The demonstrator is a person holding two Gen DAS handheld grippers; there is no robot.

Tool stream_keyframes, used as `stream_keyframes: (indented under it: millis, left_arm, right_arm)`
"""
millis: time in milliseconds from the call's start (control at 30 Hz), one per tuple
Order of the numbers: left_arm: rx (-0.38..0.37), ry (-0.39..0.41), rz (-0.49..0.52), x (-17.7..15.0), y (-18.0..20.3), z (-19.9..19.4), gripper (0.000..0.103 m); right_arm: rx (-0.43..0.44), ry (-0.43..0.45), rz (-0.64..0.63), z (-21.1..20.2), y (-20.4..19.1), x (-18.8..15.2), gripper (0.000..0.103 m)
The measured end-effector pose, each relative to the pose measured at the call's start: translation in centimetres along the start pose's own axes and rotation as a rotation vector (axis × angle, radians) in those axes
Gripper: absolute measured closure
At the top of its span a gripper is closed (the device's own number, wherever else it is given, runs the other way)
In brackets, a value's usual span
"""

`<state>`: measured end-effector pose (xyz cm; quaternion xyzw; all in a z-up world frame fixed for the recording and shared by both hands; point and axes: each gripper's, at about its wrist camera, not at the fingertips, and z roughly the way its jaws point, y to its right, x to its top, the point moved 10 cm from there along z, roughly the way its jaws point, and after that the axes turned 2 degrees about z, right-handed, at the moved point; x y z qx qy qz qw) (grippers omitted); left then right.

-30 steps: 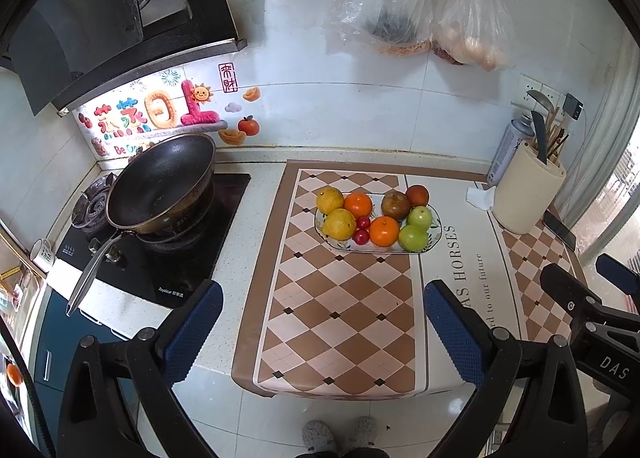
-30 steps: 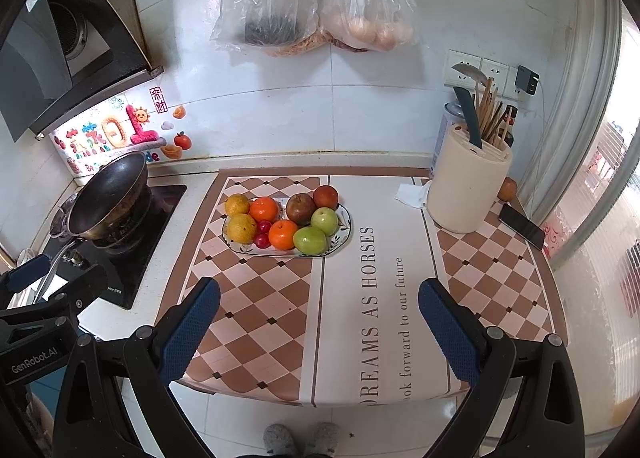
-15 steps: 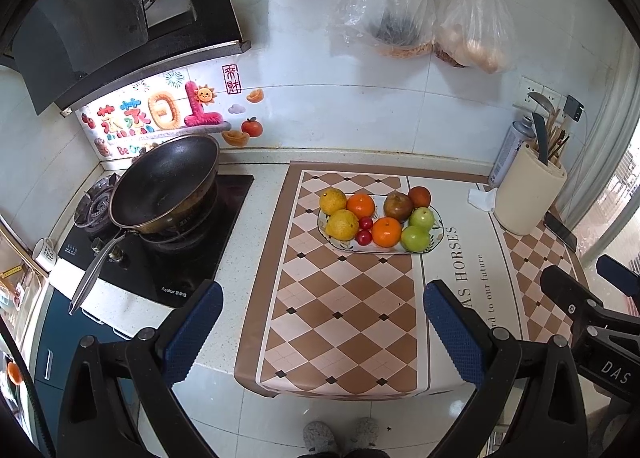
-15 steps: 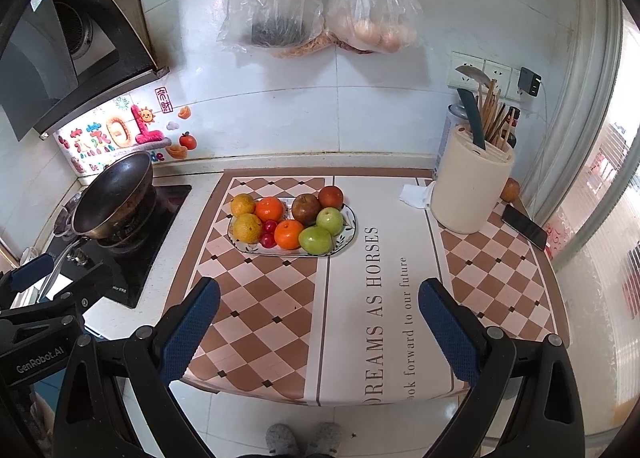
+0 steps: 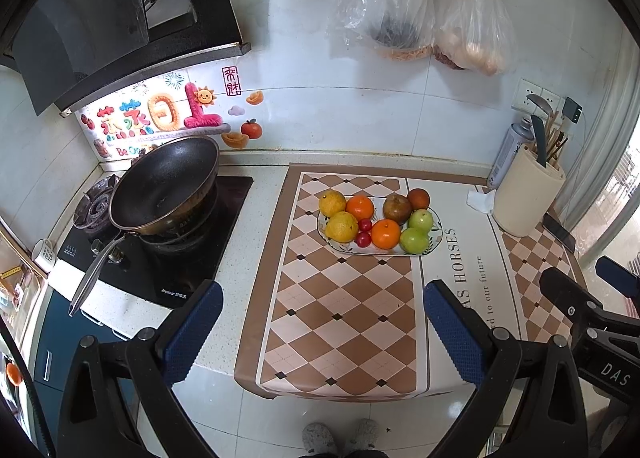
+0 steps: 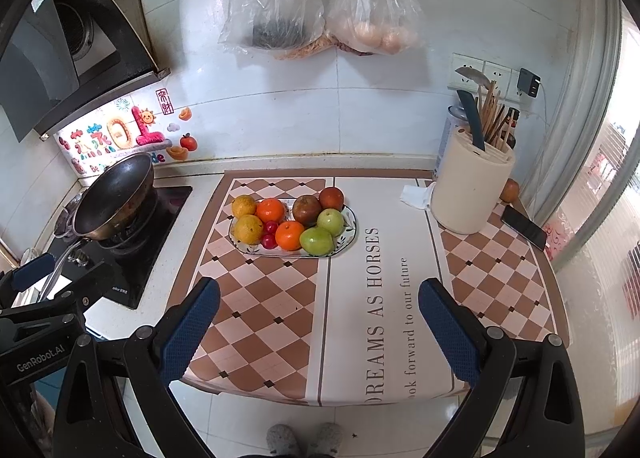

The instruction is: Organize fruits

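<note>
The counter (image 5: 264, 193) is covered by a checked mat (image 6: 280, 298), with a black wok (image 5: 164, 185) seated on the hob at its left end. A cream utensil holder (image 6: 472, 189) is stood near the right end, a phone (image 6: 524, 226) lying just beside it. On the mat, towards the wall, an oval plate (image 6: 349, 238) is set, and the fruits are grouped on it: two yellow citrus (image 6: 248, 229), two oranges (image 6: 290, 235), two green apples (image 6: 317, 241), two brownish-red fruits (image 6: 307, 209) and small red ones (image 6: 270, 238). The left gripper (image 5: 320, 326) and the right gripper (image 6: 320, 322) are held spread wide with nothing between the fingers, well short of the plate, which is seen beyond and between the blue finger pads (image 6: 448, 330) in each wrist view.
</note>
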<state>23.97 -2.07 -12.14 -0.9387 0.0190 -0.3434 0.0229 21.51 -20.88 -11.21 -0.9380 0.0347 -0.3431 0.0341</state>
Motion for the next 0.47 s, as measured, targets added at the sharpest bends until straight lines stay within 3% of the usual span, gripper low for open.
stream_keyframes:
  millis: [467]
  left_arm:
    - [-0.003, 0.006, 0.004, 0.71, -0.11, -0.21, 0.0]
  right_arm:
    - [-0.003, 0.001, 0.0, 0.01, 0.21, 0.09, 0.002]
